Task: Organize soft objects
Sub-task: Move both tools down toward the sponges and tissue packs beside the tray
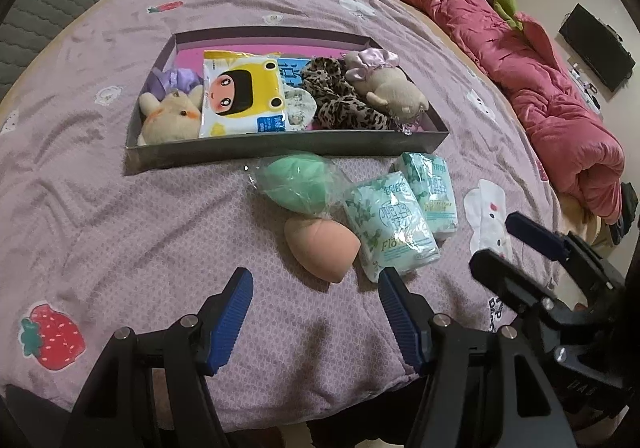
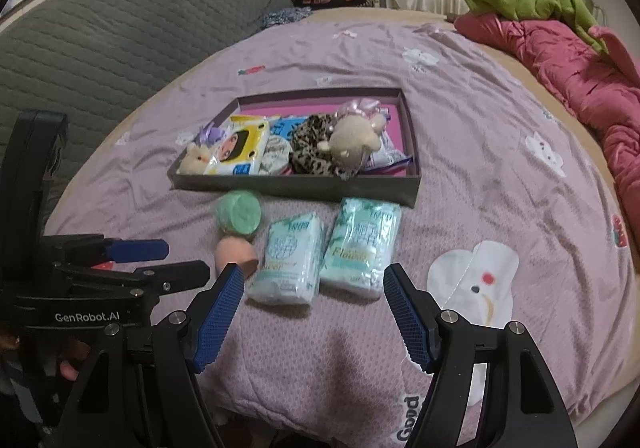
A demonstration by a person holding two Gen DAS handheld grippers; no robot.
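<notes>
glossy plastic tissue packs [image 2: 362,248], matt cloth bedspread [image 2: 500,184], ribbed fingers [image 2: 218,318].

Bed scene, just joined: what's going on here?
A person holds a pair of tongs in each hand over the bed. The left tongs and the right tongs are both open and empty. The box already holds plush toys, a leopard-print piece and a yellow packet. In front of it lie a green sponge, a peach sponge and two tissue packs, not yet touched.
</notes>
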